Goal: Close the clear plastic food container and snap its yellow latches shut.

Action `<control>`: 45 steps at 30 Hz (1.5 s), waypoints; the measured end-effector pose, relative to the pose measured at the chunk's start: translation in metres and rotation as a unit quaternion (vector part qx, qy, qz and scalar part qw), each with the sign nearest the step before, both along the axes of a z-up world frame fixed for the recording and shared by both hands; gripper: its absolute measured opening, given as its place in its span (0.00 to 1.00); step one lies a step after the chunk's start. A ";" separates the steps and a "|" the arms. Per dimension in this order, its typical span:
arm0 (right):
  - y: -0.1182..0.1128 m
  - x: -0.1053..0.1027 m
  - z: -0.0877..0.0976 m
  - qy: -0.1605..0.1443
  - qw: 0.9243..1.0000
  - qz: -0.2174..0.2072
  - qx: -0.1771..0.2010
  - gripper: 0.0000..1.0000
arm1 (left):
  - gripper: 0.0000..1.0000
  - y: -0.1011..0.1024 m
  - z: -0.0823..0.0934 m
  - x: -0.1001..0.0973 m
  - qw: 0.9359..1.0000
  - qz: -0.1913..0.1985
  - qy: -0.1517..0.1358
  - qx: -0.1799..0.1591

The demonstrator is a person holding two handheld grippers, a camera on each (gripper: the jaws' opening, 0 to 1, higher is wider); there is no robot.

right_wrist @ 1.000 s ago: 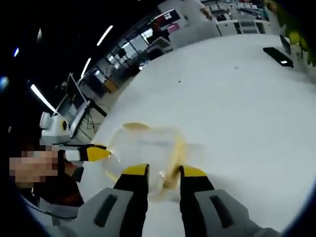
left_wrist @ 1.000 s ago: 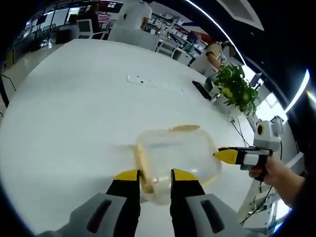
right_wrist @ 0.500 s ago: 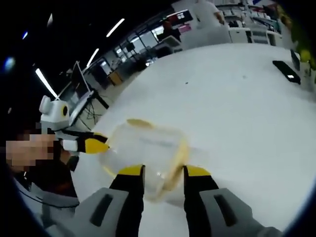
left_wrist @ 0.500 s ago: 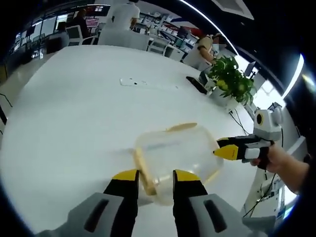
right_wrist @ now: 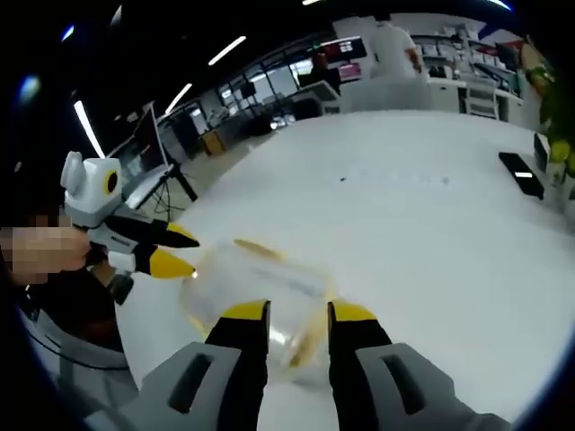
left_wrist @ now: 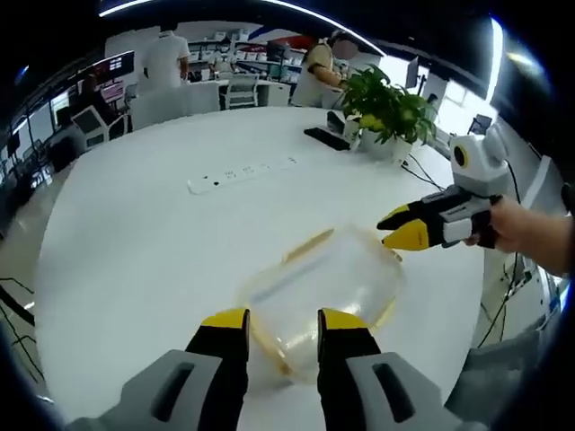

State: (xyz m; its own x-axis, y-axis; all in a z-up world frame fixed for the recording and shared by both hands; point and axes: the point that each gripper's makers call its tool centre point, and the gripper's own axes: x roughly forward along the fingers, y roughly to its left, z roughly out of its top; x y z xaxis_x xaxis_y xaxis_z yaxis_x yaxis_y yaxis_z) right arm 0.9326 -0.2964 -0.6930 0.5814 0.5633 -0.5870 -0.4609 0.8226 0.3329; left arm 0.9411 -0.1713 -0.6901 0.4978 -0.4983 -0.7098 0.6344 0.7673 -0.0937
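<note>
The clear plastic container [left_wrist: 323, 292] lies on the white table [left_wrist: 135, 242] with its lid on. One yellow latch [left_wrist: 308, 244] runs along its far edge and another sits low at its left side. My left gripper [left_wrist: 282, 325] is open, and the container's near edge shows between its yellow-tipped jaws. My right gripper [left_wrist: 396, 229] comes in from the right, open, with its tips close to the container's far right corner. In the right gripper view the container [right_wrist: 256, 292] lies just ahead of the open right gripper [right_wrist: 299, 314], and the left gripper [right_wrist: 177, 250] is at its left edge.
A white power strip [left_wrist: 243, 172] lies mid-table. A black phone [left_wrist: 325, 137] and a potted plant [left_wrist: 386, 112] stand at the far edge; the phone [right_wrist: 521, 173] is at the right in the right gripper view. People and desks are in the background.
Both views have swung and risen around the container, which stays on the table. Each gripper's yellow tips now show clearly apart in the other's view.
</note>
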 end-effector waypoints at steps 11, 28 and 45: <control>0.024 0.004 0.001 -0.015 0.999 0.046 0.000 0.12 | 0.19 -0.021 0.005 -0.005 0.996 -0.088 -0.015 0.021; 0.058 0.008 -0.004 -0.017 0.993 0.113 -0.021 0.06 | 0.17 -0.041 -0.002 -0.015 0.987 -0.156 -0.021 0.042; 0.074 0.015 -0.005 -0.030 0.988 0.145 -0.039 0.03 | 0.15 -0.051 -0.003 -0.014 0.983 -0.177 -0.026 0.040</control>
State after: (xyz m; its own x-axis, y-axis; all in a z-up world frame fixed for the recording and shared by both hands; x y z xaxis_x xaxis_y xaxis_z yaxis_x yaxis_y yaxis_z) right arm 0.9474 -0.2224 -0.6975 0.4370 0.6660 -0.6045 -0.6983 0.6748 0.2387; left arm 0.9274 -0.2222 -0.6929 0.3400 -0.5908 -0.7316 0.8653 0.5013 -0.0027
